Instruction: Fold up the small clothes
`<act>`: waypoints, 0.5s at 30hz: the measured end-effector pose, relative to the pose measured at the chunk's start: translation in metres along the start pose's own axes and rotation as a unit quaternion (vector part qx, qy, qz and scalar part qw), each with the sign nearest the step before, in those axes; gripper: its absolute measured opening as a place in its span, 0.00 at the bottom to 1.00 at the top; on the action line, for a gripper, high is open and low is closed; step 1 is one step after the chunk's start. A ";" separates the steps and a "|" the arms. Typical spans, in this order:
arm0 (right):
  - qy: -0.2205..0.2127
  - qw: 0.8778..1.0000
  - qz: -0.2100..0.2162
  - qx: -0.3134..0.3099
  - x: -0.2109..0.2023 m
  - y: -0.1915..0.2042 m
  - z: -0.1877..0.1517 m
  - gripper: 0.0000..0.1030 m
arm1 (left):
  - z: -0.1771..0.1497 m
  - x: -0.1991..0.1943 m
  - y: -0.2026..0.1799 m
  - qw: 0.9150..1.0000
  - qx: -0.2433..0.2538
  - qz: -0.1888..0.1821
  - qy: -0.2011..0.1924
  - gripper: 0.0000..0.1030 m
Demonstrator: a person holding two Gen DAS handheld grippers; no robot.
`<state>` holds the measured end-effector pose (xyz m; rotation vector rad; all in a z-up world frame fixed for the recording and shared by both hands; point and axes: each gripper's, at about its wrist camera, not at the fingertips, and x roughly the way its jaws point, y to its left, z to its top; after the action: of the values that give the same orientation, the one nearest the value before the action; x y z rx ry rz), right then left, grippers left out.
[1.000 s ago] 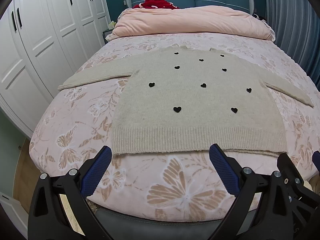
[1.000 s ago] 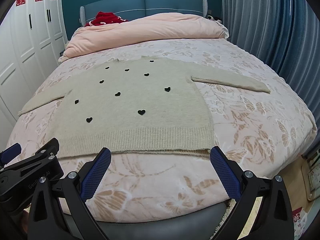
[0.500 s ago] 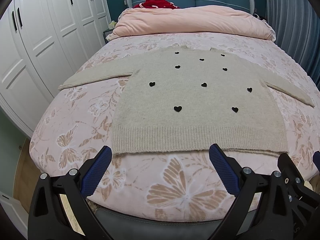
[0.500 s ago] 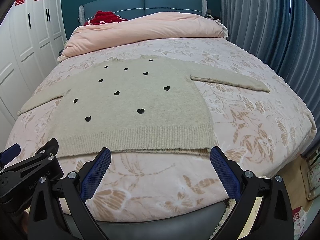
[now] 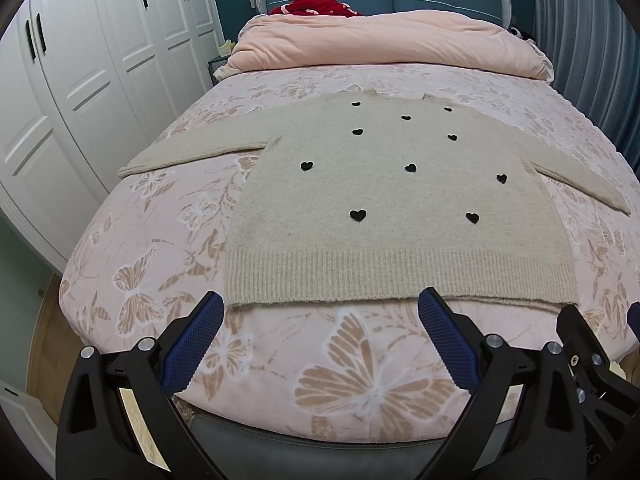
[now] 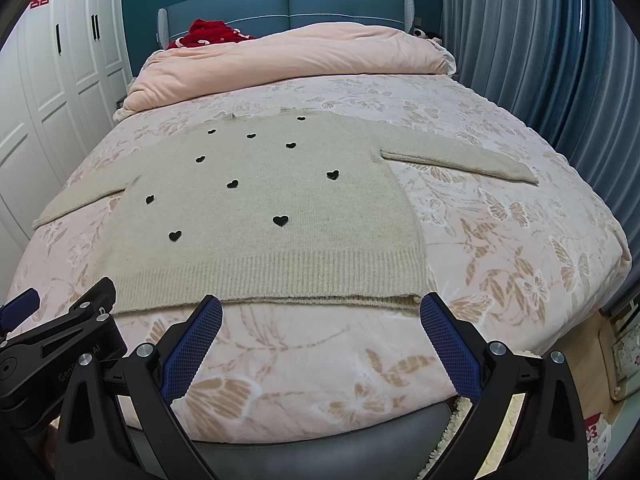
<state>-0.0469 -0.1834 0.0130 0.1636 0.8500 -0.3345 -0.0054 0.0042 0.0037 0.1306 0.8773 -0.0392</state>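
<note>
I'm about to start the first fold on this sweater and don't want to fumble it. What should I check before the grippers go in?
1. Sweater lies flat on the bed, sleeves spread out to each side: ok.
2. Left hand-held gripper open, nothing in it: ok.
3. Right hand-held gripper open, nothing in it: ok.
4. Ribbed hem within view just ahead of both grippers, not yet touched: ok.
5. Hem layers aligned: not ok, a lower layer peeks out along the near edge.
6. Nothing lying on the sweater: ok; the pink duvet sits clear of the collar.
</note>
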 end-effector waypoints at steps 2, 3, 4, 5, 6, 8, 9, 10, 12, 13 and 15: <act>0.000 1.000 0.000 0.000 0.000 0.000 0.000 0.95 | -0.001 0.000 0.000 1.000 -0.001 0.000 0.000 0.93; 0.000 1.000 0.000 -0.001 0.000 0.000 0.000 0.95 | -0.001 0.000 -0.001 1.000 -0.001 0.000 0.000 0.92; 0.000 1.000 0.000 -0.001 0.000 0.000 -0.001 0.95 | -0.001 0.000 0.000 1.000 -0.001 0.000 0.000 0.92; 0.000 1.000 -0.001 -0.001 0.000 0.000 0.000 0.95 | -0.001 0.000 -0.001 1.000 0.000 0.000 0.000 0.92; 0.000 1.000 -0.001 -0.001 0.000 -0.001 0.000 0.95 | -0.001 0.000 -0.001 1.000 0.000 0.000 0.000 0.92; 0.001 1.000 0.000 0.000 0.000 -0.001 0.000 0.95 | -0.001 0.000 -0.001 1.000 -0.001 0.000 0.000 0.92; 0.001 1.000 -0.001 -0.001 0.000 0.000 0.000 0.95 | -0.001 0.000 -0.001 1.000 0.000 0.000 0.000 0.91; 0.001 1.000 -0.001 -0.001 0.000 0.000 0.000 0.95 | -0.001 0.000 -0.001 1.000 0.000 0.000 0.000 0.91; 0.001 1.000 -0.001 0.000 0.000 -0.001 0.000 0.95 | 0.000 0.000 -0.001 1.000 0.000 0.000 0.000 0.91; 0.001 1.000 0.000 -0.001 0.000 0.000 0.000 0.95 | 0.000 0.000 0.000 1.000 -0.001 0.000 0.000 0.91; 0.000 1.000 -0.001 -0.001 0.000 0.000 0.000 0.95 | -0.001 0.000 -0.001 1.000 0.000 0.000 0.000 0.90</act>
<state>-0.0475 -0.1835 0.0131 0.1614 0.8504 -0.3349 -0.0060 0.0032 0.0033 0.1303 0.8765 -0.0384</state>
